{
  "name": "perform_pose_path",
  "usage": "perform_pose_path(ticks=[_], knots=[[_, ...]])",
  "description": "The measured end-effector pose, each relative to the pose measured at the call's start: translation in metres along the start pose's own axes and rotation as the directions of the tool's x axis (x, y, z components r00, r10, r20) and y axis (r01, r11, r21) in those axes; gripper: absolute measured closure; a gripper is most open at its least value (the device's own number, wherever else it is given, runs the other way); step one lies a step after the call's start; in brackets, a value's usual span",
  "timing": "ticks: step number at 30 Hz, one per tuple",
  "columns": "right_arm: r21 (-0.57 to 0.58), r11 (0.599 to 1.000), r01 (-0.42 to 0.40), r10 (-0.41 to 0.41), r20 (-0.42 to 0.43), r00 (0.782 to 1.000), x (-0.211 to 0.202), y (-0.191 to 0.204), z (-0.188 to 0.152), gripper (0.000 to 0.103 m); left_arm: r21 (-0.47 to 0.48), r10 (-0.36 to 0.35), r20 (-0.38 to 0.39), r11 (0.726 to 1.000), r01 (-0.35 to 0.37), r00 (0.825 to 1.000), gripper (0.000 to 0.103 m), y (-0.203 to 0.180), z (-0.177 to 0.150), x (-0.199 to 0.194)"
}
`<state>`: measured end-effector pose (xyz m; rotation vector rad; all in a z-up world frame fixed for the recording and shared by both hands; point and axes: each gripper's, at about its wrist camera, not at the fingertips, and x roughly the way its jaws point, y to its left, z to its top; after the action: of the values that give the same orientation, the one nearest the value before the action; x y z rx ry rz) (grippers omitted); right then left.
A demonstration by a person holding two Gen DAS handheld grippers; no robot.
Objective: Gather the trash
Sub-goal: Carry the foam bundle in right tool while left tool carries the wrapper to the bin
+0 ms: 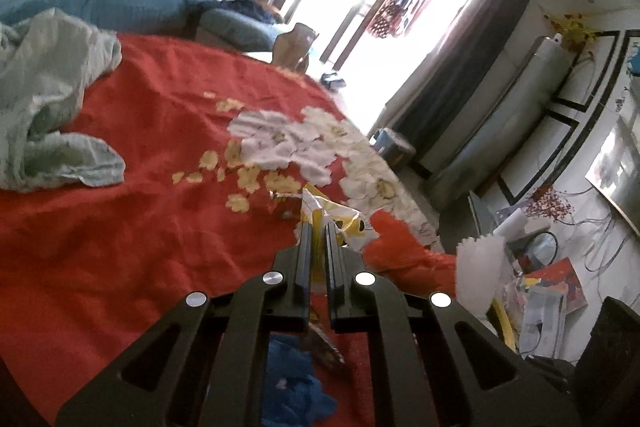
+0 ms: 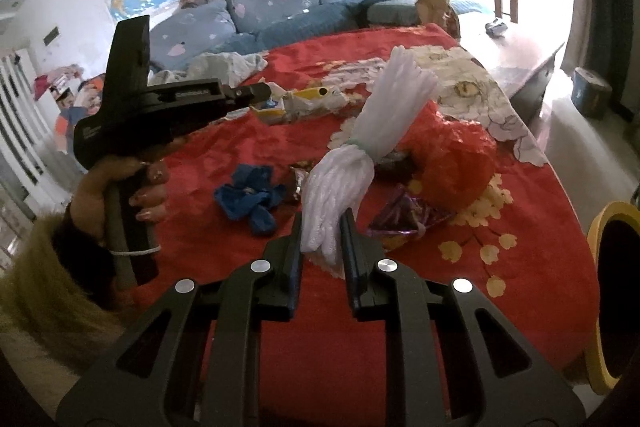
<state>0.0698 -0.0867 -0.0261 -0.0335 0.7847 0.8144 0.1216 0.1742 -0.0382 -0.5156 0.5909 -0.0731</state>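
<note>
My left gripper (image 1: 318,227) is shut on a crumpled yellow-and-white wrapper (image 1: 344,217), which hangs just above the red flowered cloth (image 1: 140,247). The right wrist view shows the same left gripper (image 2: 262,93) in a person's hand, the wrapper (image 2: 308,99) sticking out of its tip. My right gripper (image 2: 324,223) is shut on the lower end of a white foam net bundle (image 2: 344,179), lifted over the cloth. More litter lies beneath: a blue crumpled piece (image 2: 250,197), a purple wrapper (image 2: 404,217), a red plastic bag (image 2: 452,155) and a brown wrapper (image 2: 298,183).
A yellow-rimmed bin (image 2: 600,291) stands off the cloth's right edge. A pale green garment (image 1: 44,99) lies at the far left of the red surface. A blue sofa (image 2: 280,11) runs behind it. Papers and cables clutter the floor (image 1: 552,291) to the right.
</note>
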Motion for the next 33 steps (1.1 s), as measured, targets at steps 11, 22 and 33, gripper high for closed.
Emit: perform_pose_path(ticks=[11, 22, 33], knots=[[0.018, 0.999, 0.026, -0.027, 0.035, 0.999, -0.016, -0.011, 0.003, 0.09, 0.059, -0.04, 0.05, 0.998, 0.037, 0.998, 0.097, -0.031, -0.003, -0.03], [0.023, 0.997, 0.073, -0.074, 0.081, 0.994, -0.042, -0.027, 0.004, 0.09, 0.143, -0.103, 0.063, 0.985, 0.093, 0.993, 0.097, -0.077, -0.013, -0.044], [0.103, 0.981, 0.167, -0.178, 0.118, 0.977, -0.073, -0.07, -0.001, 0.09, 0.194, -0.133, 0.041, 0.973, 0.123, 0.99, 0.097, -0.112, -0.026, -0.038]])
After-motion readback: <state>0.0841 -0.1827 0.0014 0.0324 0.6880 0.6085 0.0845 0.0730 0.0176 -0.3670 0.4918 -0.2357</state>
